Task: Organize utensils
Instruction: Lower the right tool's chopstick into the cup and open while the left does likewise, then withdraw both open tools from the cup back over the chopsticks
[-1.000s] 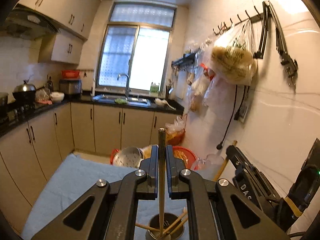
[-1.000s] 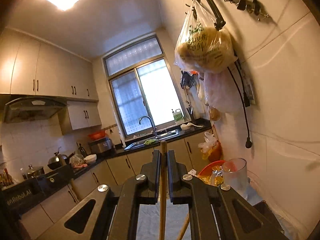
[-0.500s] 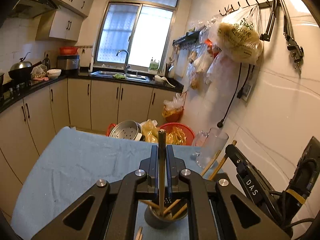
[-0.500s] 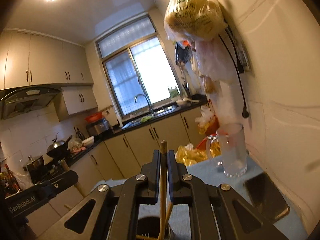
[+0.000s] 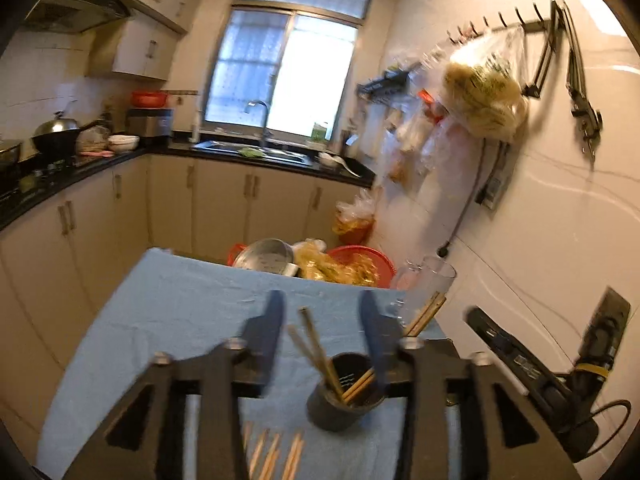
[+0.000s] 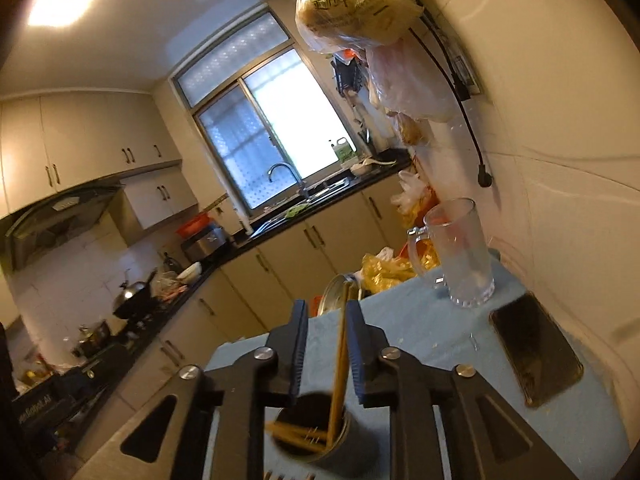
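Chopsticks [image 5: 316, 344] upright in dark cup [image 5: 344, 396], both grippers' jaws just parted, gripping nothing.

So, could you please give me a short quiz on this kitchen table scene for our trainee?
1. True or false: the dark phone lies on the blue cloth beside the glass mug.
2. The leaning chopsticks stand in: A) the glass mug, B) the dark cup, C) a bowl.
3. What lies loose on the cloth nearer the camera than the cup, left wrist view?
Key: 1 true; 2 B; 3 more chopsticks.
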{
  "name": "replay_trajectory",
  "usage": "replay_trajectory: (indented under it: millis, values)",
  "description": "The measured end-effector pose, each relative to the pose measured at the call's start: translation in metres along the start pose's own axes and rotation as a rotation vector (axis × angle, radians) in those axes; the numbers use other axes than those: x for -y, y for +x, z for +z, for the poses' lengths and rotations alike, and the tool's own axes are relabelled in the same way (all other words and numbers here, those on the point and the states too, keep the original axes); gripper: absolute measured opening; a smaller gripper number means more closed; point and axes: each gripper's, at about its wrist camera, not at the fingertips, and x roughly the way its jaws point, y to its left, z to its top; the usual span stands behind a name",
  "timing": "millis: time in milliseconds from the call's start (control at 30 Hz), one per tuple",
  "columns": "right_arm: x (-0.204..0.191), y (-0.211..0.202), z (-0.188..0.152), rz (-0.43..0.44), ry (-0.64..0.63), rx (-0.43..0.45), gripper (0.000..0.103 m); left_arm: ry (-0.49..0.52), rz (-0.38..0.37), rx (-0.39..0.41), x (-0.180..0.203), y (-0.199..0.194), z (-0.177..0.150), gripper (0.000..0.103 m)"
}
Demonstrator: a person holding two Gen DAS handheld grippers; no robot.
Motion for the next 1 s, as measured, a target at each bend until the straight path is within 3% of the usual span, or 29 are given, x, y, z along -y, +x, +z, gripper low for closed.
replay_trajectory:
  millis: [67, 100, 167, 233, 400, 567, 700, 833, 1000]
  values:
    - [-0.001, -0.019, -0.006, 0.021, 0.006, -0.021, 0.036, 0.002, 0.03, -0.013, -0.012, -0.023, -0.006, 0.052]
    - [-0.002, -0.034, -0.015, 0.023, 0.001, -0.049, 0.041, 0.007, 0.035, -0.027, -0.018, -0.034, -0.012, 0.059]
    - [-0.002, -0.055, -0.035, 0.015, 0.021, -0.086, 0.06, 0.002, 0.075, -0.056, -0.036, -0.057, -0.035, 0.071]
    - [-0.004, -0.067, -0.057, 0.033, 0.034, -0.153, 0.06, -0.022, 0.137, -0.112, -0.053, -0.069, -0.061, 0.071]
    - [-0.005, -0.071, -0.111, 0.059, 0.028, -0.309, 0.06, -0.074, 0.21, -0.246, -0.086, -0.077, -0.108, 0.071]
    - [-0.009, -0.044, -0.143, 0.053, 0.025, -0.454, 0.058, -0.101, 0.197, -0.32, -0.103, -0.067, -0.126, 0.071]
    - [-0.014, -0.034, -0.155, 0.05, 0.012, -0.5, 0.052, -0.071, 0.179, -0.362, -0.102, -0.053, -0.132, 0.071]
    - [-0.023, -0.024, -0.168, 0.033, -0.028, -0.55, 0.039, -0.061, 0.145, -0.419, -0.105, -0.031, -0.138, 0.071]
    - [-0.026, -0.002, -0.178, -0.008, -0.06, -0.61, 0.035, -0.081, 0.138, -0.465, -0.114, -0.006, -0.145, 0.071]
